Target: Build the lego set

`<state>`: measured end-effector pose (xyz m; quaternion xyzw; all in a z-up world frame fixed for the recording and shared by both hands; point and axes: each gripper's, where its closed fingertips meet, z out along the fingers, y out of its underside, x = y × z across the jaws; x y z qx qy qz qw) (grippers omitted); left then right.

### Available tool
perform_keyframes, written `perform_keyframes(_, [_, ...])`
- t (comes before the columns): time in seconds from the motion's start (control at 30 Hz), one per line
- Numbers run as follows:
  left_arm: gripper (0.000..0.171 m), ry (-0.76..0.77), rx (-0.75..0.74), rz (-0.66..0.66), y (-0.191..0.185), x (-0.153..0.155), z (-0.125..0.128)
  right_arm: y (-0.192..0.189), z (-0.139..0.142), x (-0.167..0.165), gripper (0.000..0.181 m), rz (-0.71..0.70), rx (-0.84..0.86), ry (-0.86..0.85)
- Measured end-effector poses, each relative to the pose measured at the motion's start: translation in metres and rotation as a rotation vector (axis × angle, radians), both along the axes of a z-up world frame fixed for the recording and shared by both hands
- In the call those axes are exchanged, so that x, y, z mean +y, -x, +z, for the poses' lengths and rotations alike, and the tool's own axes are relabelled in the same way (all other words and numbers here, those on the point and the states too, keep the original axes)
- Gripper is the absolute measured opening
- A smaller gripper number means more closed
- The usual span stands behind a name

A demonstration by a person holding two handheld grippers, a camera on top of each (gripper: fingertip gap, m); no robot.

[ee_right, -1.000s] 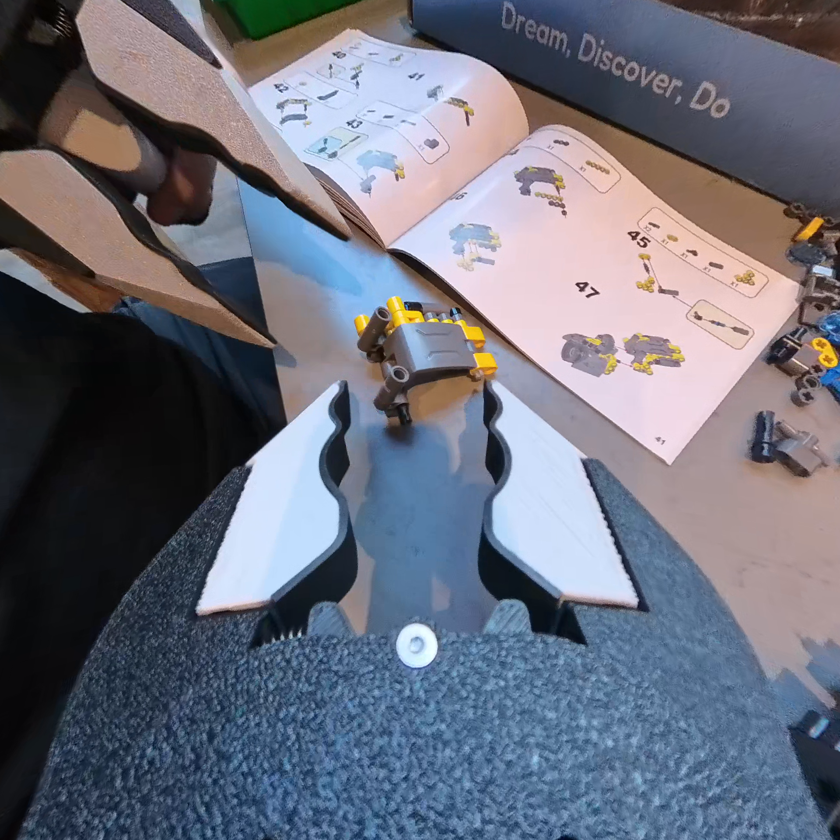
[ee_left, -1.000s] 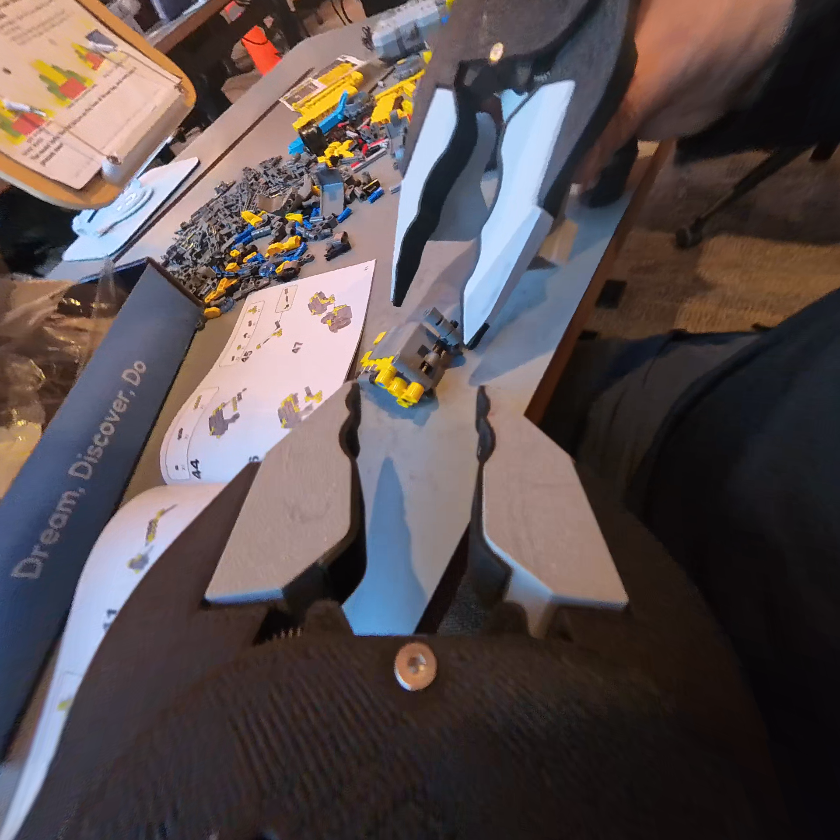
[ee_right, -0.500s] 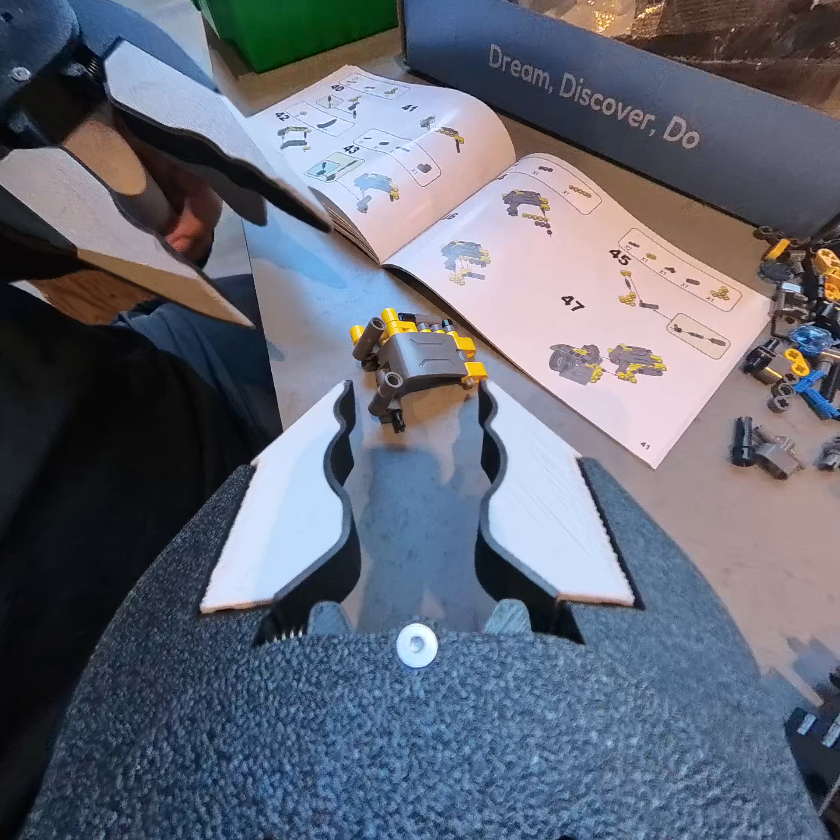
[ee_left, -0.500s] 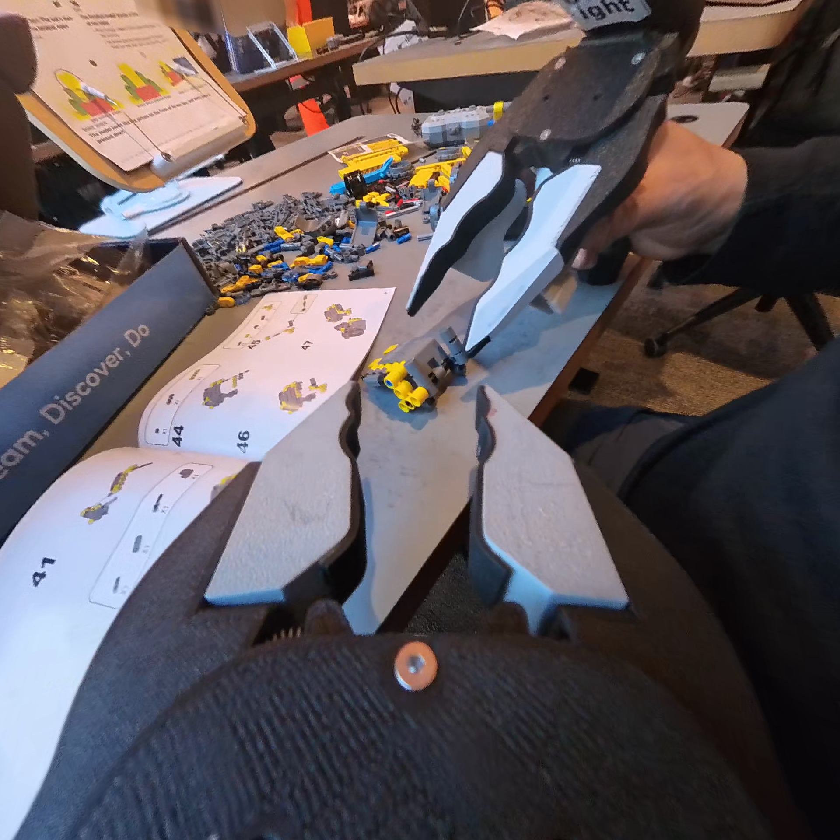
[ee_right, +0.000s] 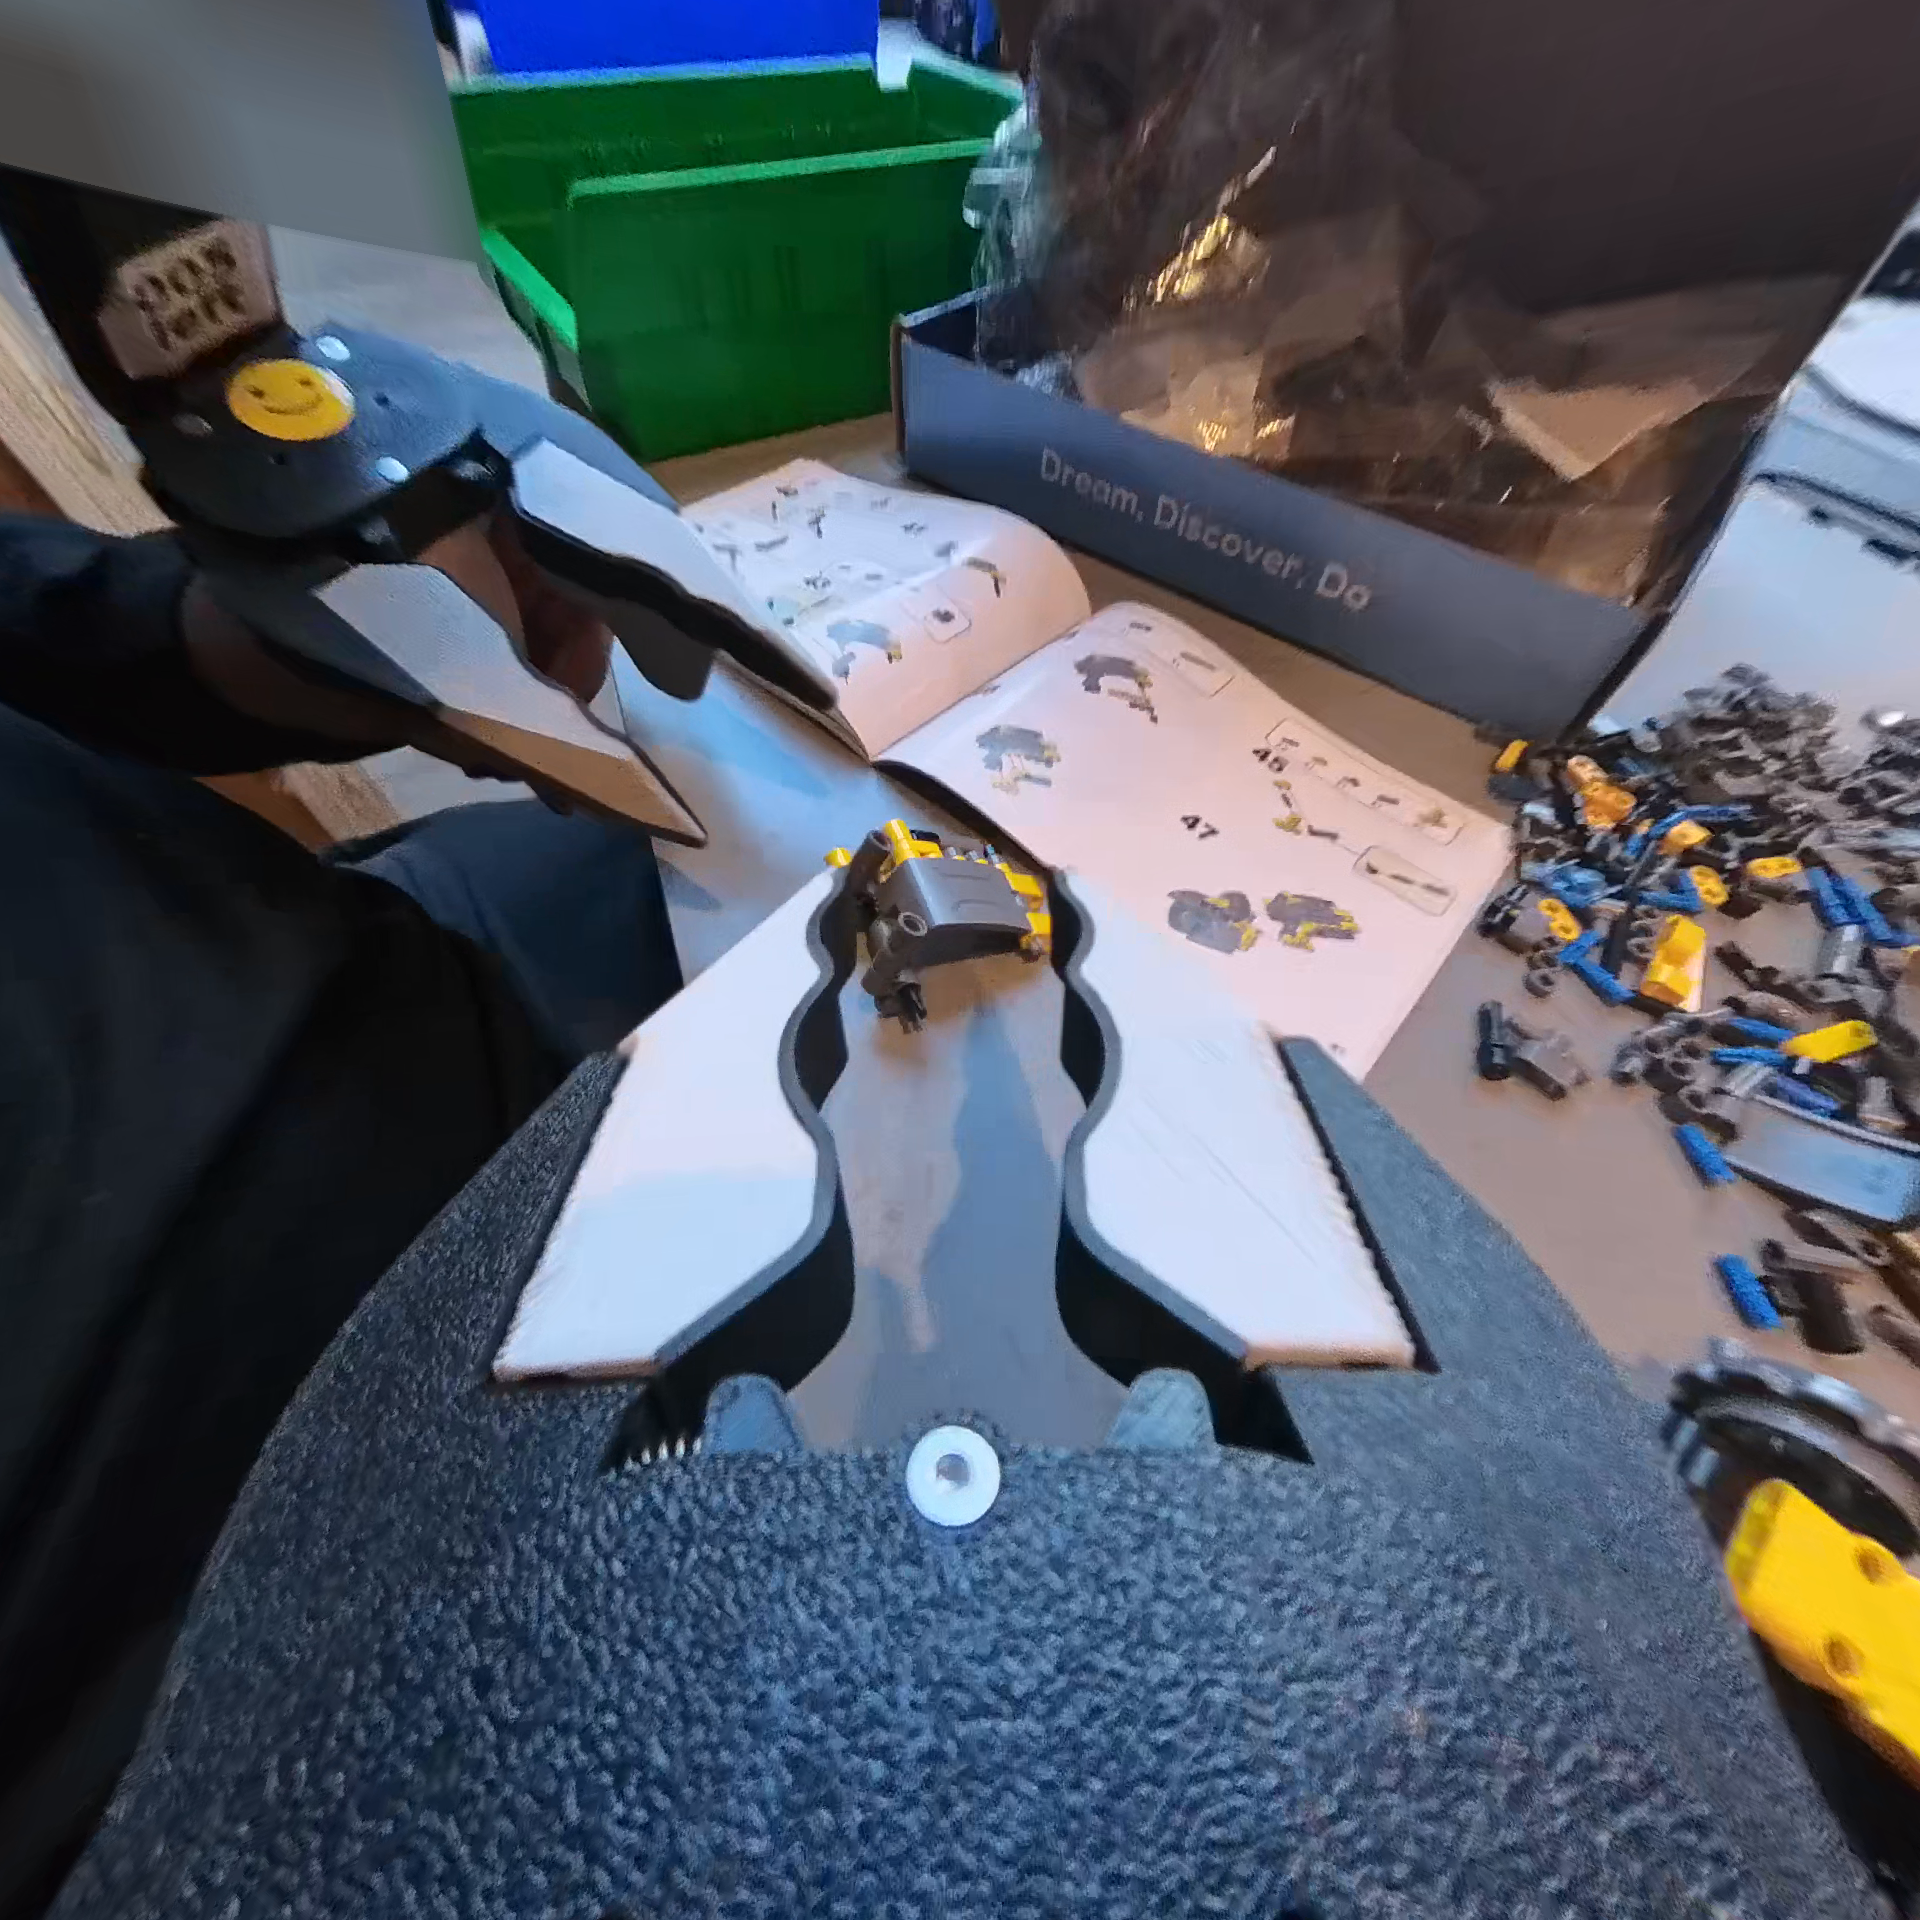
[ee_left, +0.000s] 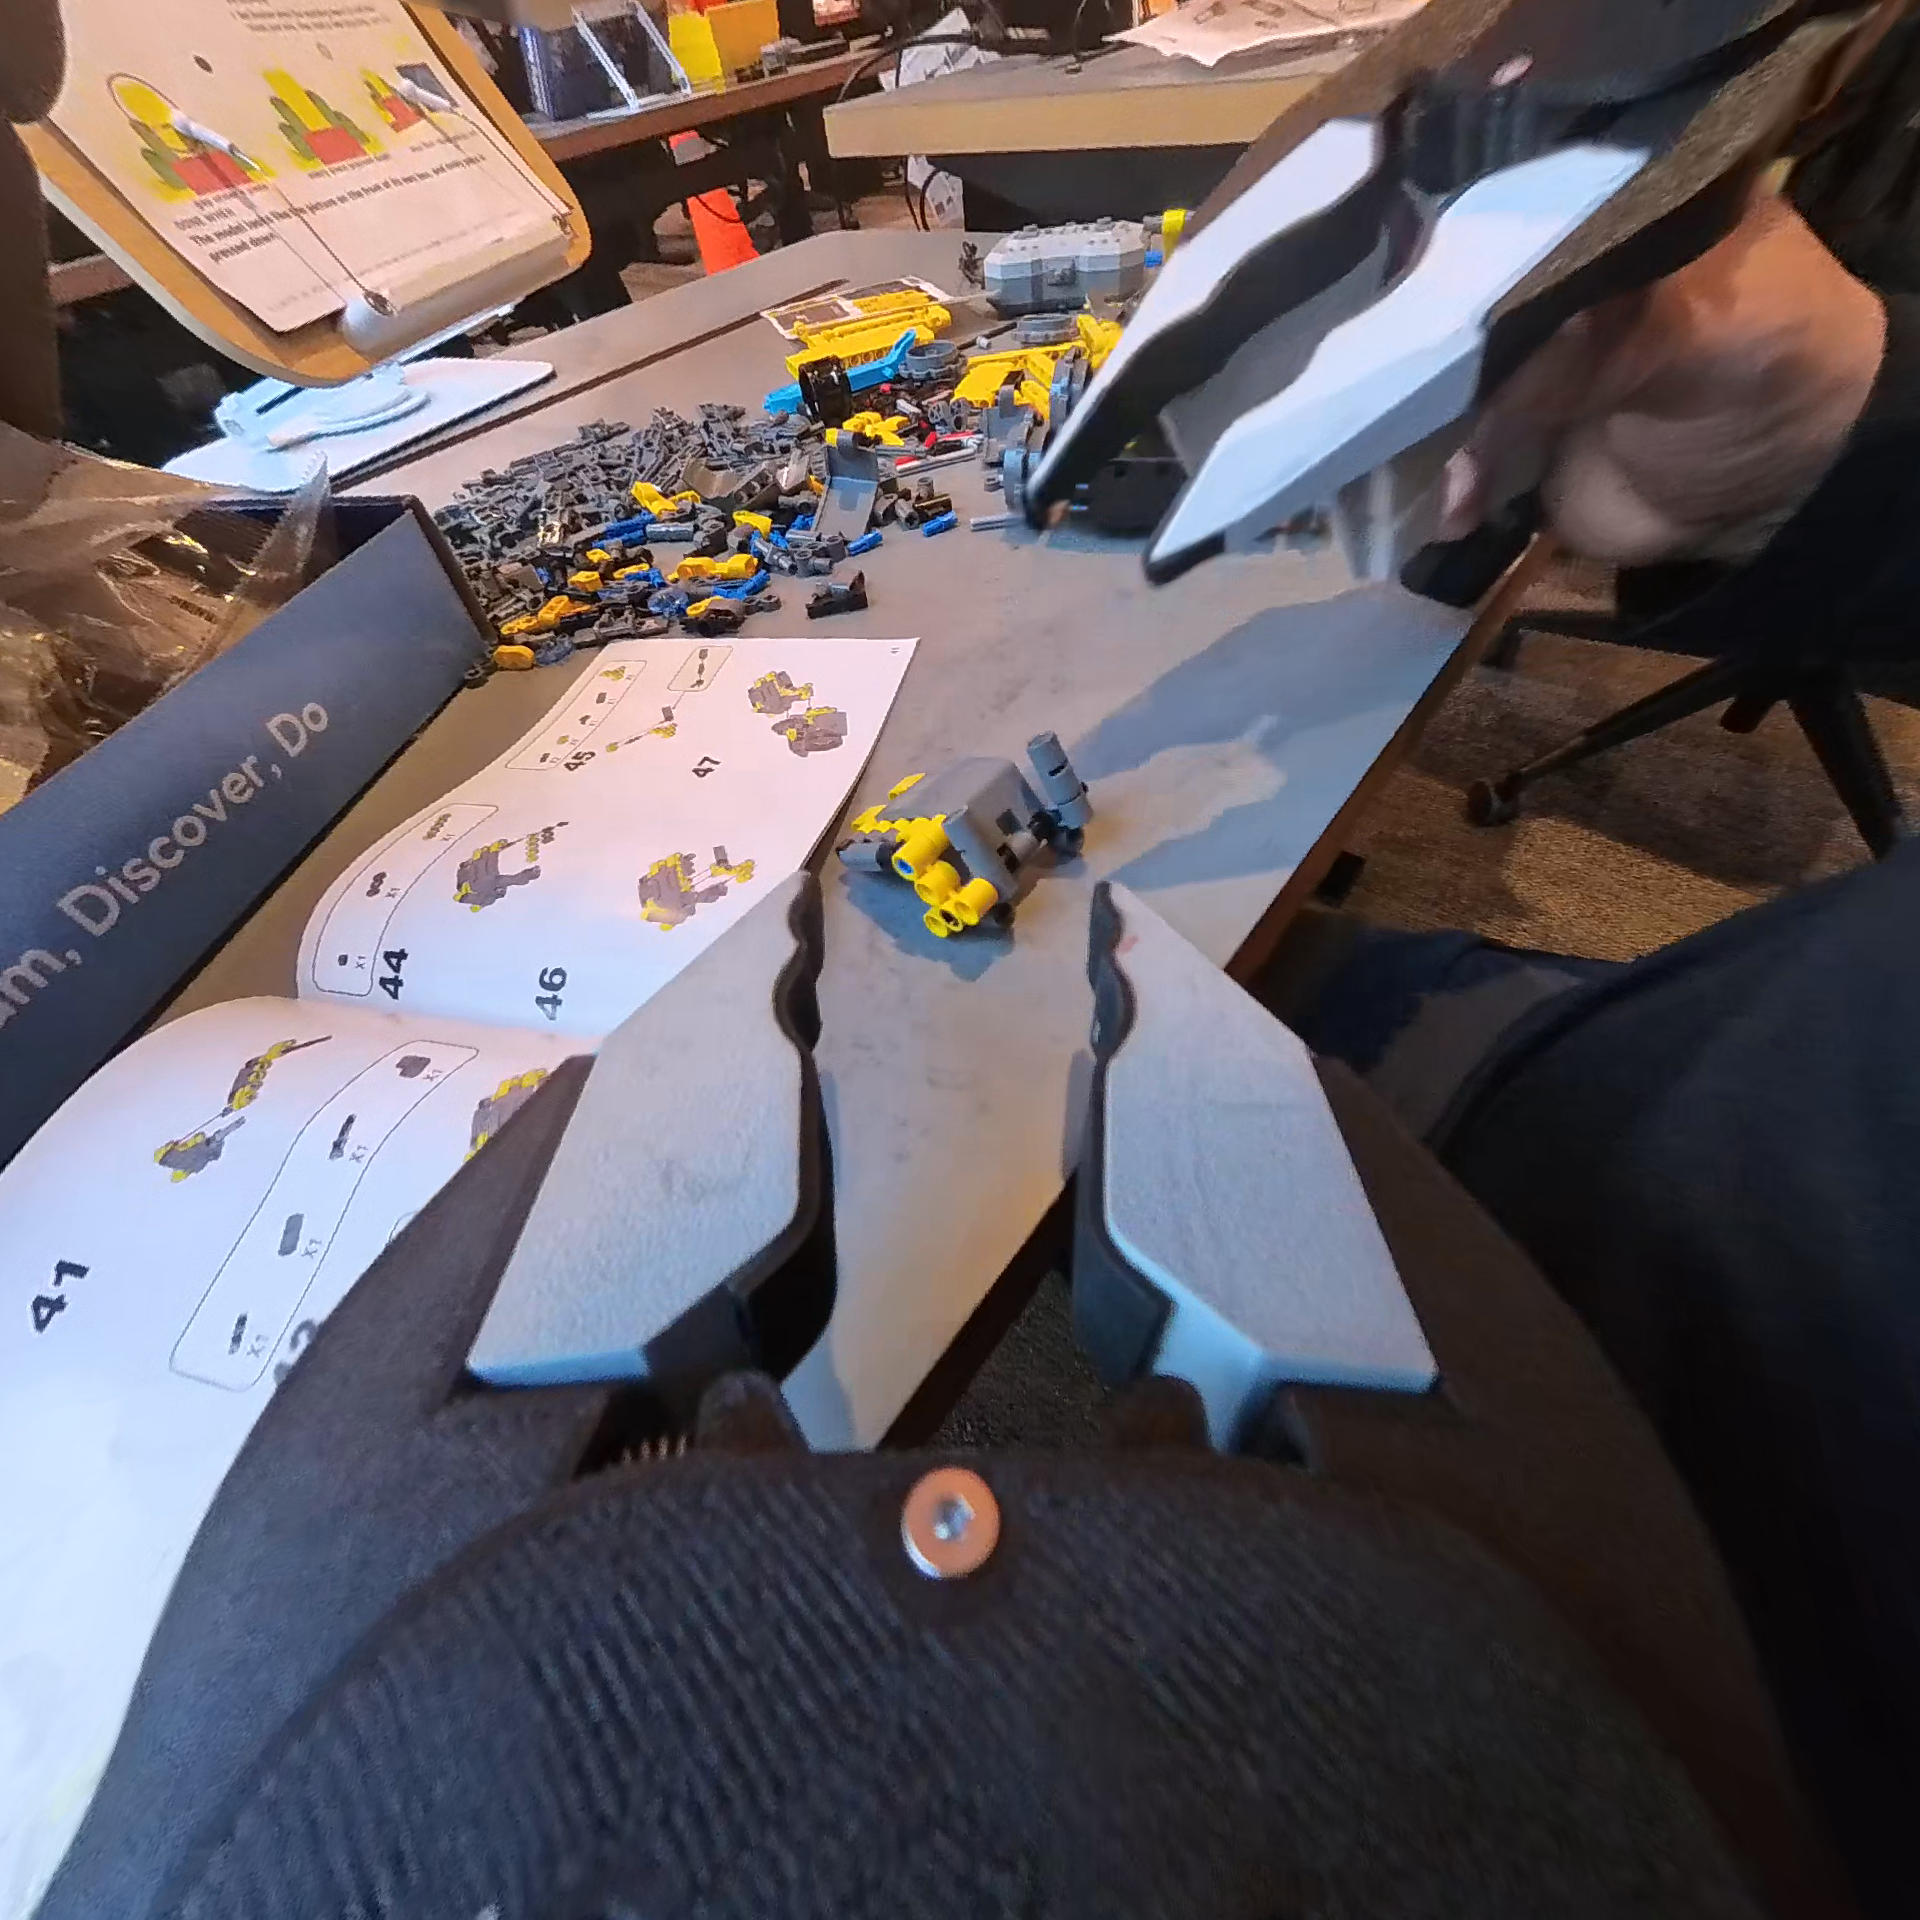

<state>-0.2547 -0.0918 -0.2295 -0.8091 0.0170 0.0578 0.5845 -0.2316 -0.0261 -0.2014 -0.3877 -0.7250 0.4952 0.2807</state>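
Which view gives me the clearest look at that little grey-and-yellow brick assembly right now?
Left wrist view: the grey-and-yellow assembly lies sharp and unobstructed on the table. In the right wrist view it is blurrier, framed between the right gripper fingertips.

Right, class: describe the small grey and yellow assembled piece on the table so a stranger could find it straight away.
Start at the open instruction booklet on the grey table. Just off its right-hand page, near the table's front edge, sits the small grey and yellow assembly. Unlike the loose pieces heaped farther back, it is built up and lies alone.
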Motion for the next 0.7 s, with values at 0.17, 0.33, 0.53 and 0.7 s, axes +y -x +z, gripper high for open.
perform_keyframes(0.17, [0.05,0.022,0.027,0.023,0.002,0.006,-0.002,-0.021,0.046,0.02,0.026,-0.023,0.209,0.024])
perform_keyframes(0.33, [0.049,0.016,0.002,0.094,0.005,0.012,0.002,-0.044,0.089,0.083,0.017,-0.195,0.412,0.015])
perform_keyframes(0.53, [0.048,-0.024,0.03,0.105,-0.018,0.038,0.027,-0.083,0.089,0.168,0.016,-0.416,0.399,0.046])
perform_keyframes(0.7, [0.046,-0.051,0.055,0.076,-0.05,0.079,0.04,-0.117,0.067,0.202,0.017,-0.438,0.315,0.041])
